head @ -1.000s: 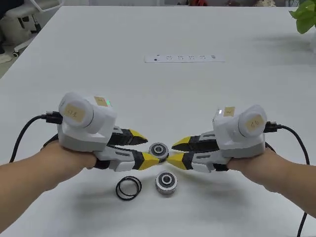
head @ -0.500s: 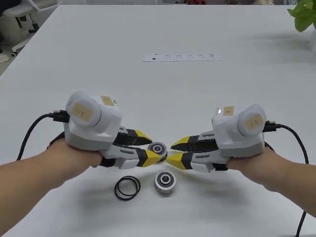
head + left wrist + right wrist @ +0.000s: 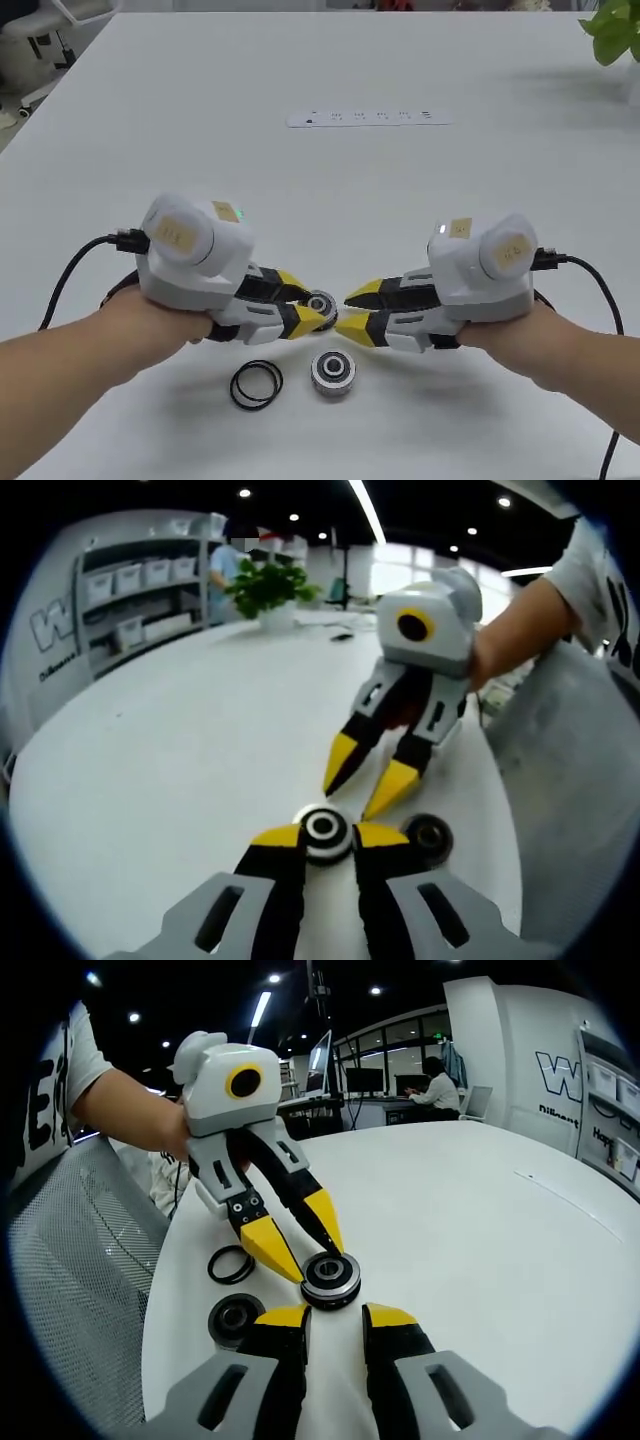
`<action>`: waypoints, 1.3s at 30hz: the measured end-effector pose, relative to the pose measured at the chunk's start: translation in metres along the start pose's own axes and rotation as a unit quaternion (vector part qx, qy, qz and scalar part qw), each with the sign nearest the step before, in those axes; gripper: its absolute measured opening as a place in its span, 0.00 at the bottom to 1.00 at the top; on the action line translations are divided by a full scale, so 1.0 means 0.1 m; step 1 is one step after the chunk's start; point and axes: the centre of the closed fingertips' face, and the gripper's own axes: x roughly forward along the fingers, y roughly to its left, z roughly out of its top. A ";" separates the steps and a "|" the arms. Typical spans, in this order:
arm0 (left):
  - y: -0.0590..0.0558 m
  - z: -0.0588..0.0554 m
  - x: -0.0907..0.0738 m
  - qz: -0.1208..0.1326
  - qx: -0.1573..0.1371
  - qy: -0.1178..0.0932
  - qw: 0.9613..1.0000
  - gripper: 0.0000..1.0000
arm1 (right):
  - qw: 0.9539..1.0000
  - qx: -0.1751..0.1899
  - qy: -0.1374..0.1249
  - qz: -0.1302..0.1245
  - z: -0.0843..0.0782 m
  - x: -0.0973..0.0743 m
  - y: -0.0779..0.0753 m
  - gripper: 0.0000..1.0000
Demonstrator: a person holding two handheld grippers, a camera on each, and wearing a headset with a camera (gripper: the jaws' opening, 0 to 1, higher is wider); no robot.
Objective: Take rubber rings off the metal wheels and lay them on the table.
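I saw the white table [image 3: 400, 200] running far ahead; a plant [image 3: 612, 30] stood at its far right corner and a power strip [image 3: 368, 118] lay flat toward the far edge, about mid-width. Both grippers sat low over the near part of the table, nose to nose. The left gripper [image 3: 313, 304] had its jaws drawn in to the width of the wheel [image 3: 321, 303], one yellow tip against each side of it, so it gripped that wheel. A black band ran round the wheel's rim; I could not tell whether the wheel rested on the table or hung just above it. The right gripper [image 3: 343, 310] had its jaws partly apart with nothing in them, and its tips stopped just short of the wheel on the side away from the left gripper. The second wheel [image 3: 332, 369] lay flat on the table just nearer me, its rim showing silver in the head view. Two black rings [image 3: 256, 383] lay overlapped just left of it, nearer the near edge, apart from both grippers.
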 end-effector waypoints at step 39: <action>0.04 0.01 0.06 0.027 0.009 -0.015 0.999 0.13 | 0.999 0.030 -0.006 0.009 -0.02 0.08 0.02 0.14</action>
